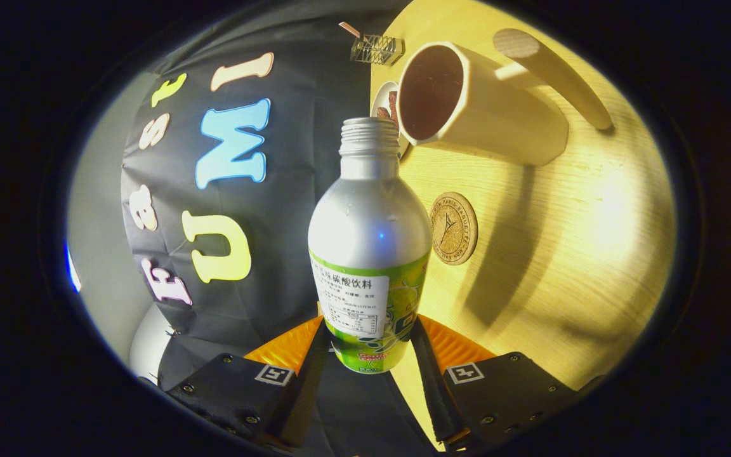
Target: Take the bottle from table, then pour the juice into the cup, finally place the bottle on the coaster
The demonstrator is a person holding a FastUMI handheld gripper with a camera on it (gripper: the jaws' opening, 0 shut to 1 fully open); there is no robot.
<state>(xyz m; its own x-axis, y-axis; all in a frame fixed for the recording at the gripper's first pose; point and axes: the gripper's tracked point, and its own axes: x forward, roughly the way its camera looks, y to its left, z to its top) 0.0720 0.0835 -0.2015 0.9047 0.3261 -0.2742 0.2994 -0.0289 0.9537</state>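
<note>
The gripper (368,343) clamps the uncapped bottle (368,247) between both fingers, low on its label, tilting its open neck toward the cup (480,105) for pouring. The coaster (454,228) waits bare on the table (594,254), just beside the bottle.
</note>
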